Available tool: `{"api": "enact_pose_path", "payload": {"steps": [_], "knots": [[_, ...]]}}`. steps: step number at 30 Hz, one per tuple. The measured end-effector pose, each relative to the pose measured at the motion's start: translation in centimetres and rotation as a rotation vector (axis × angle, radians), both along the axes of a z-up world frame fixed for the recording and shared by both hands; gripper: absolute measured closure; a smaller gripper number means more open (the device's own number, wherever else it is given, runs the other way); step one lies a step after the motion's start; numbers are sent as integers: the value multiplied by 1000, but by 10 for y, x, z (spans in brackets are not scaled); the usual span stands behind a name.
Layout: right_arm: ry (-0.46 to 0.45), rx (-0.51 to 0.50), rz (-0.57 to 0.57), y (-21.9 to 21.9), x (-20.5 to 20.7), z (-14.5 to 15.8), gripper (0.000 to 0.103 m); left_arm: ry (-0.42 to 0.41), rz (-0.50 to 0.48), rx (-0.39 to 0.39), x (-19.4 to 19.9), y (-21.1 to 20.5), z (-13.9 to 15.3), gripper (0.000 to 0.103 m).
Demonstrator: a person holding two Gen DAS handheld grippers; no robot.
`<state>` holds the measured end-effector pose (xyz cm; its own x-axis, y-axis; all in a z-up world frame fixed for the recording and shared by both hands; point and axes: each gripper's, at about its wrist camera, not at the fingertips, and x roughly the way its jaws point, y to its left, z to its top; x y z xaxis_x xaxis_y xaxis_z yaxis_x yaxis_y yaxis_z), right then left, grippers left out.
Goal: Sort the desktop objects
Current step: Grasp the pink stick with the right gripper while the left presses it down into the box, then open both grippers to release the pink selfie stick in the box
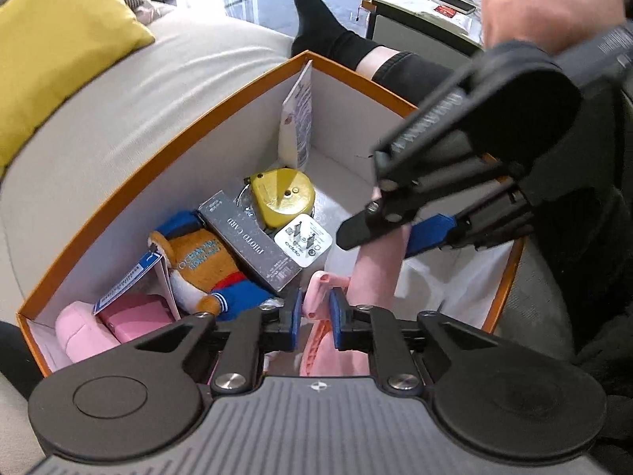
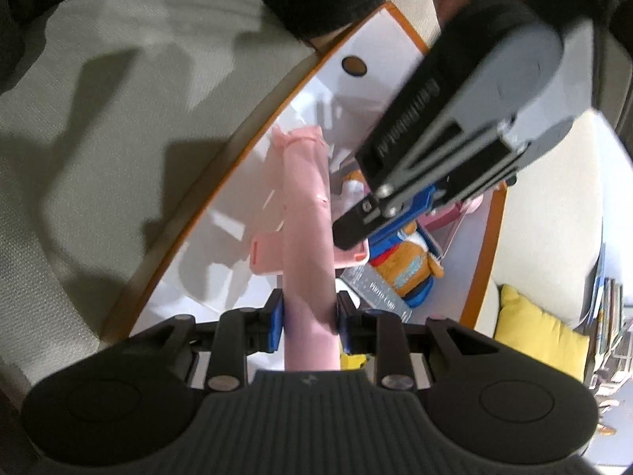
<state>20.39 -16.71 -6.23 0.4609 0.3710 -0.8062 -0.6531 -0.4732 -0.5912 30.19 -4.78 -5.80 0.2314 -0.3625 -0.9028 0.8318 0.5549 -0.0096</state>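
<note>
Pink plastic handle [image 2: 306, 237] is clamped between the right gripper [image 2: 310, 316] pads, above the orange-rimmed box [image 1: 166, 150]. Its pink end piece [image 1: 316, 297] is pinched by the left gripper [image 1: 316, 316]. Bare floor is seen by the box's near wall, while the plush toy [image 1: 201, 269] and grey card box [image 1: 249, 237] crowd the far side.

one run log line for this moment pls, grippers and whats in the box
left gripper: shut on pink holder | right gripper: shut on pink handle | orange box: plush toy, yellow tape measure, photo card box
</note>
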Motion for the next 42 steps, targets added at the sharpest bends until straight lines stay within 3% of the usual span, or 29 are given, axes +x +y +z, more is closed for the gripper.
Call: {"api": "enact_pose_path", "payload": {"steps": [3, 7, 14, 17, 19, 27, 30, 33, 36, 39, 42], "knots": [[28, -3, -64, 6, 6, 1, 71, -41, -26, 14, -14, -2, 5, 92], [180, 18, -187, 16, 22, 12, 68, -124, -87, 55, -34, -10, 10, 94], [526, 64, -467, 35, 64, 29, 65, -268, -227, 159, -66, -26, 9, 96], [683, 83, -603, 42, 86, 29, 60, -351, -323, 265, -82, -31, -2, 96], [782, 80, -681, 47, 97, 27, 60, -322, -343, 271, -85, -31, -7, 97], [826, 131, -732, 54, 110, 30, 60, -307, -385, 236, -91, -24, -4, 97], [810, 159, -829, 18, 121, 29, 60, -306, -384, 230, -89, -24, -5, 97], [822, 156, -920, 20, 130, 20, 66, -316, -395, 231, -93, -22, -6, 97], [843, 222, -997, 18, 140, 19, 67, -329, -407, 222, -96, -21, -3, 98], [819, 227, -1097, 20, 147, 12, 70, -317, -395, 201, -98, -20, 3, 98], [727, 178, -1131, 29, 145, 2, 73, -319, -382, 219, -97, -20, 1, 98]]}}
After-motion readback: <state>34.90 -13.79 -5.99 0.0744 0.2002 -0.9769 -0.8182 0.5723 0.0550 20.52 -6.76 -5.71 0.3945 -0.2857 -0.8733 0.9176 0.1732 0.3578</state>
